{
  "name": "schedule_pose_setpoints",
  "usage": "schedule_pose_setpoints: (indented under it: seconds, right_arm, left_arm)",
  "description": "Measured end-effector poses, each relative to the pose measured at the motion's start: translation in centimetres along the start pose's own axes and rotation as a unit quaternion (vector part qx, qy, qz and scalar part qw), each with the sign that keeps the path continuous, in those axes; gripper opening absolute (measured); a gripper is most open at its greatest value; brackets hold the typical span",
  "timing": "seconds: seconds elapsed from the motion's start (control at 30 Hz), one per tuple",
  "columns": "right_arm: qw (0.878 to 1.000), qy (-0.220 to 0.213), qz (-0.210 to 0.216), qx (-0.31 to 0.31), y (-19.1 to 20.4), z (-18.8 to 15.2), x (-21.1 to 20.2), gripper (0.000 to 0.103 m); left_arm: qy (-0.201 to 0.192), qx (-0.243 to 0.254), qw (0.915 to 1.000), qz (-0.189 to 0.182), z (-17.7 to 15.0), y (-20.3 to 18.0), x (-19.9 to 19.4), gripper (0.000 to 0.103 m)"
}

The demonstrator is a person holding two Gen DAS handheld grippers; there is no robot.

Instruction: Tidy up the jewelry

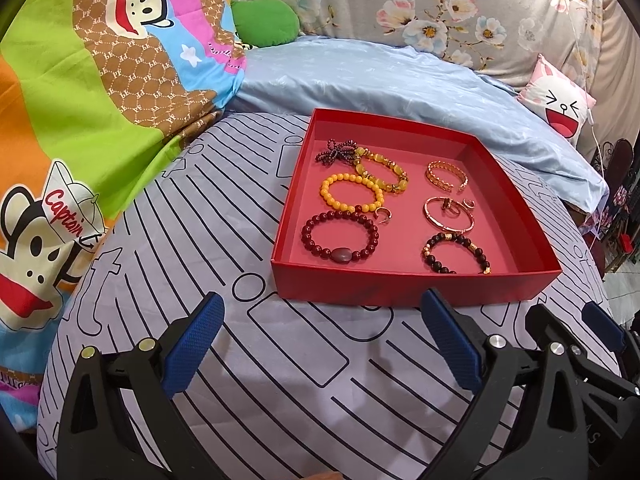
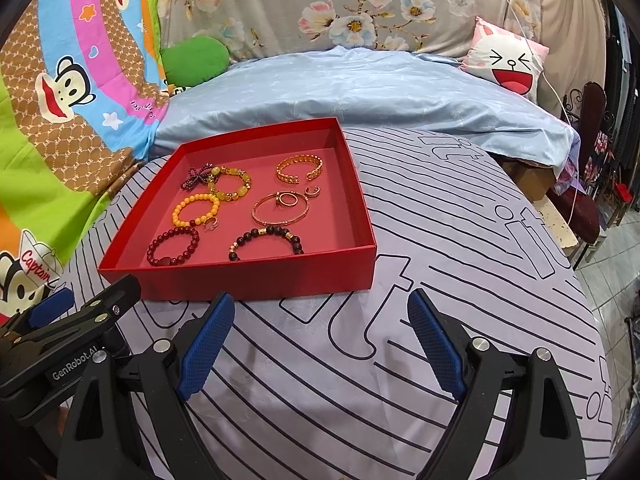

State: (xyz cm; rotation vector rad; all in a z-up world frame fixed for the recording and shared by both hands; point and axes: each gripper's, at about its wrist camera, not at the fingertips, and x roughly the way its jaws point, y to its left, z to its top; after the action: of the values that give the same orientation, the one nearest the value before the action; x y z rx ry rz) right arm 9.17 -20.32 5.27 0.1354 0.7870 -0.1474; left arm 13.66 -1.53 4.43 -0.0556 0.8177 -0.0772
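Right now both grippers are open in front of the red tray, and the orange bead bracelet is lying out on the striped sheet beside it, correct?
Not quite. The orange bead bracelet lies inside the red tray, between the yellow bracelet and the dark red one, as the left wrist view shows. The rest holds: the left gripper and right gripper are both open in front of the tray.

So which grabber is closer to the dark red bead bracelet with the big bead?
Left, probably. The left gripper is open just in front of the red box, below the dark red bracelet. The right gripper is open further right.
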Motion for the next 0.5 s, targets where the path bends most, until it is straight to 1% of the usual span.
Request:
schedule_pose_setpoints:
  seconds: [0.3, 0.5]
  right_arm:
    - [1.0, 0.002, 0.001, 0.002, -0.01, 0.0, 0.05, 0.085]
    - [1.0, 0.005, 0.001, 0.001, 0.09, -0.09, 0.17, 0.085]
  left_arm:
    - [0.004, -0.004, 1.0, -0.004, -0.09, -0.03, 0.23, 0.095]
    - [0.002, 0.0, 1.0, 0.001, -0.18, -0.23, 0.16, 0.095]
